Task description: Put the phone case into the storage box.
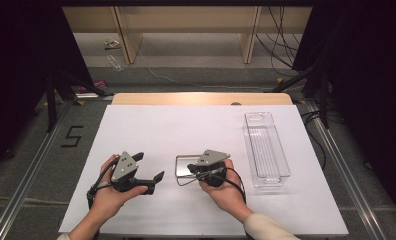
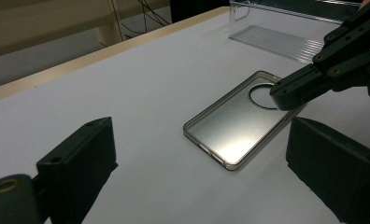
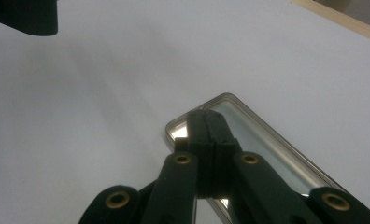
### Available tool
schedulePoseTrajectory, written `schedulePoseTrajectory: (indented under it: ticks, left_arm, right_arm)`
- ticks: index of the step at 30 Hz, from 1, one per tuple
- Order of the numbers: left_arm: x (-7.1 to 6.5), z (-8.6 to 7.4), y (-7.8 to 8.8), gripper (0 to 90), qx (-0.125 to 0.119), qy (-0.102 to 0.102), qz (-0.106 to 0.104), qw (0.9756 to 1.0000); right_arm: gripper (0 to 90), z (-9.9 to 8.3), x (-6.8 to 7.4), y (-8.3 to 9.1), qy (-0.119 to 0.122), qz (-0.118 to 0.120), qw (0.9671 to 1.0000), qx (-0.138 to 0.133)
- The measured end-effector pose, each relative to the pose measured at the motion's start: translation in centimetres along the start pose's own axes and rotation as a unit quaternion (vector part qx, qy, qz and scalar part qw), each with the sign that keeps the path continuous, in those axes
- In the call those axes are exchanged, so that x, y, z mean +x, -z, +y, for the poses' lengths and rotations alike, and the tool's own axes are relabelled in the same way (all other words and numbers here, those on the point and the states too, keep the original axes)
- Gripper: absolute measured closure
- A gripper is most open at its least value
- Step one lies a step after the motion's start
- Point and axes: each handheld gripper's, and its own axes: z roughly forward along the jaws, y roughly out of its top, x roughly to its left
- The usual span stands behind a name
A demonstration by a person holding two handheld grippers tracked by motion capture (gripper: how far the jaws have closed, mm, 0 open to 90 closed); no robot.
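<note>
Clear phone case (image 2: 237, 126) is lying flat, open side up, mid-mat on the white table (image 1: 151, 130) — likely light, flexible, slick; the raised rim is offering the best purchase. Right gripper (image 3: 205, 122) is hovering over the case's camera-hole end, jaws pressed together, holding nothing — contact unclear. Left gripper (image 1: 148, 167) is waiting nearby, jaws spread wide, empty.

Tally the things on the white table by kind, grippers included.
Phone case: 1
Clear tray: 1
Grippers: 2, left gripper open, right gripper shut over the case
Total: 4
</note>
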Motion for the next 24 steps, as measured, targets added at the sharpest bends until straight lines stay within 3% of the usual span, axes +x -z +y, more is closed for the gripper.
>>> schedulePoseTrajectory:
  ticks: [24]
  left_arm:
    - [0.1,0.0,0.0,8.0,0.005,-0.001,0.003,1.0]
  right_arm:
    - [90.0,0.3,0.8,-2.9,-0.013,-0.004,0.9991,0.04]
